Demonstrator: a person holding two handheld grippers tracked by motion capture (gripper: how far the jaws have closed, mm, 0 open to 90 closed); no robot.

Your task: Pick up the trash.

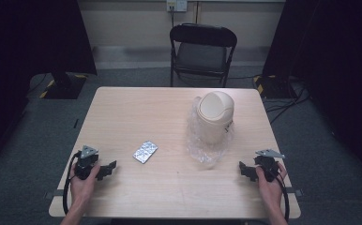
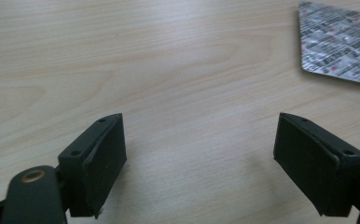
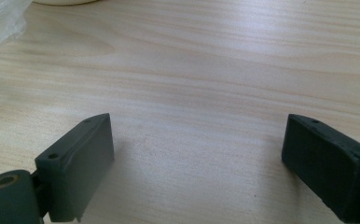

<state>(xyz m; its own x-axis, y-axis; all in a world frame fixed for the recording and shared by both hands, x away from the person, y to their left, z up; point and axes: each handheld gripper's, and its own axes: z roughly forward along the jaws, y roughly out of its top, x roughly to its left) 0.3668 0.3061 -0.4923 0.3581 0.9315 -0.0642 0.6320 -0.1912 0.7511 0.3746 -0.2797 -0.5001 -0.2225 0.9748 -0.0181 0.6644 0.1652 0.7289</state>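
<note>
Right now our left gripper [image 1: 108, 169] rests on the table [image 1: 123, 117] with jaws spread wide and empty; our right gripper [image 1: 245, 169] likewise. Just ahead of the left lies the foil blister pack [image 1: 145, 152], flat on the wood. We judge it light, thin, slippery: pinch an edge.

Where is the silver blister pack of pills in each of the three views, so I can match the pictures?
High view: the blister pack lies flat on the table, left of centre, nearer the left gripper.
Left gripper view: top right corner, beyond the right-hand jaw.
Right gripper view: not in it.
Shared landmark: the pale wooden table, seen under the jaws in both gripper views.
</note>
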